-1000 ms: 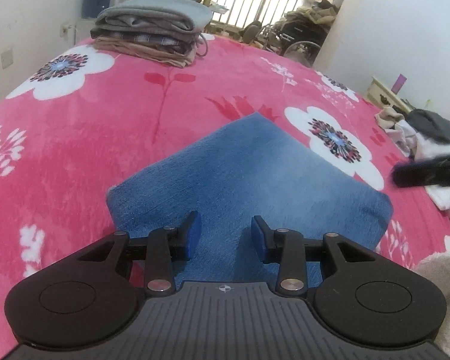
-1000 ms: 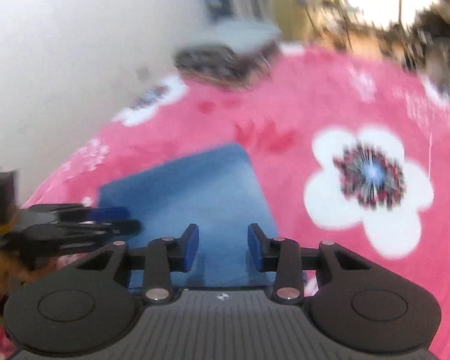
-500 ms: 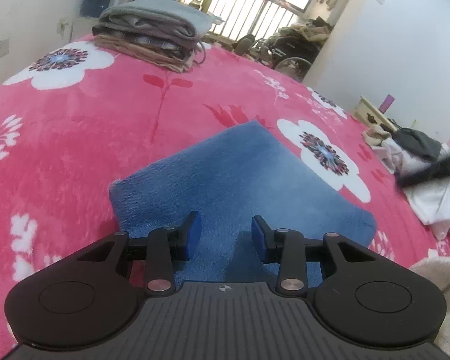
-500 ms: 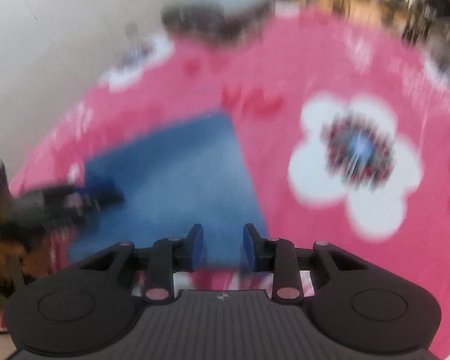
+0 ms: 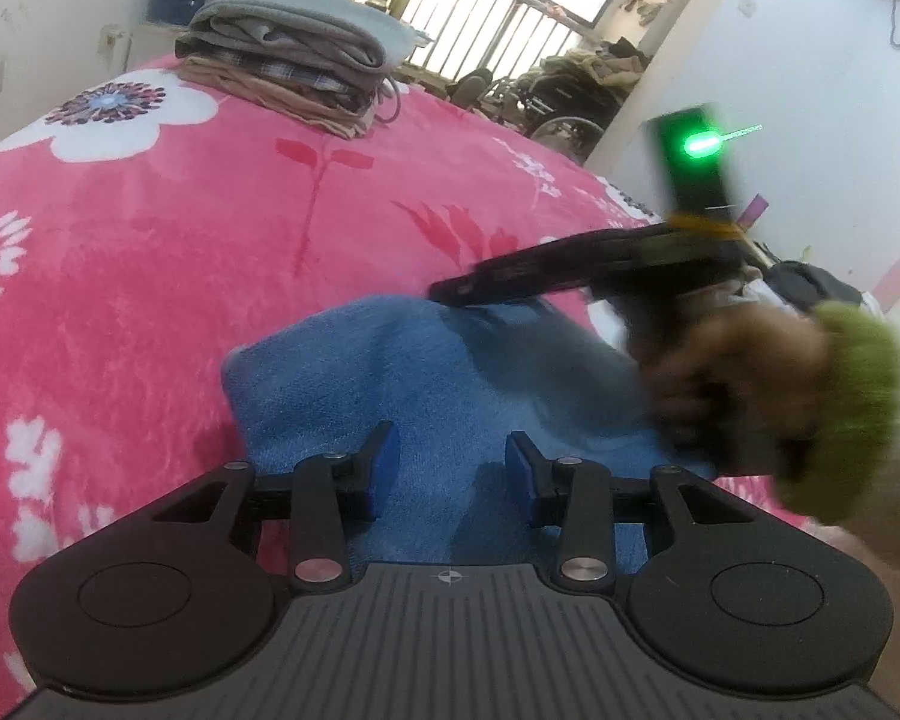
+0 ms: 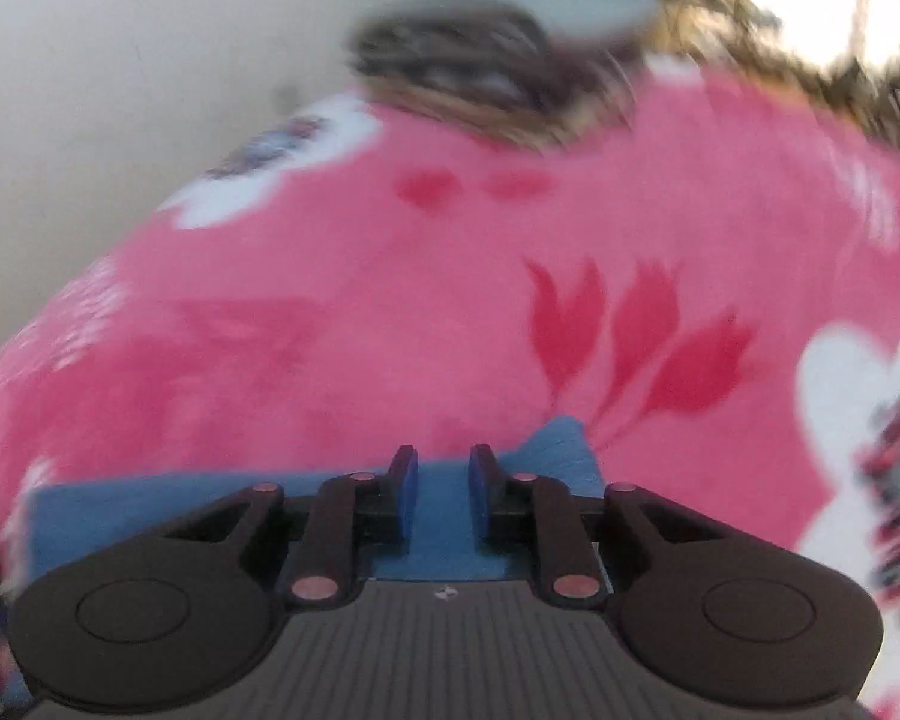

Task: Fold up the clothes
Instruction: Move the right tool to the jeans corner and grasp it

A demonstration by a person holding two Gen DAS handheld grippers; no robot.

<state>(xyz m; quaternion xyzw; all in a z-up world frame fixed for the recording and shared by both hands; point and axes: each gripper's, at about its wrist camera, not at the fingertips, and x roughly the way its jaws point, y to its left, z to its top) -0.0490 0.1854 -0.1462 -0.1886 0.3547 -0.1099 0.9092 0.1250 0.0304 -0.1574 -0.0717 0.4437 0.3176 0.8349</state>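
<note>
A folded blue denim garment (image 5: 426, 396) lies on the pink flowered blanket (image 5: 150, 252). My left gripper (image 5: 447, 465) is open and empty, low over the garment's near edge. My right gripper (image 6: 444, 489) is over the far part of the garment (image 6: 450, 534), its jaws a narrow gap apart with nothing between them. In the left wrist view the right gripper (image 5: 510, 285) reaches in from the right across the garment's far corner, held by a hand in a green cuff. The right wrist view is blurred.
A stack of folded clothes (image 5: 294, 60) sits at the far end of the bed, also blurred in the right wrist view (image 6: 498, 54). A pile of loose clothes (image 5: 810, 288) lies at the right edge. White walls stand on both sides, a barred window behind.
My right gripper has swung in from the right over the garment's far part, and its jaws have narrowed. My left gripper has stayed open over the near edge.
</note>
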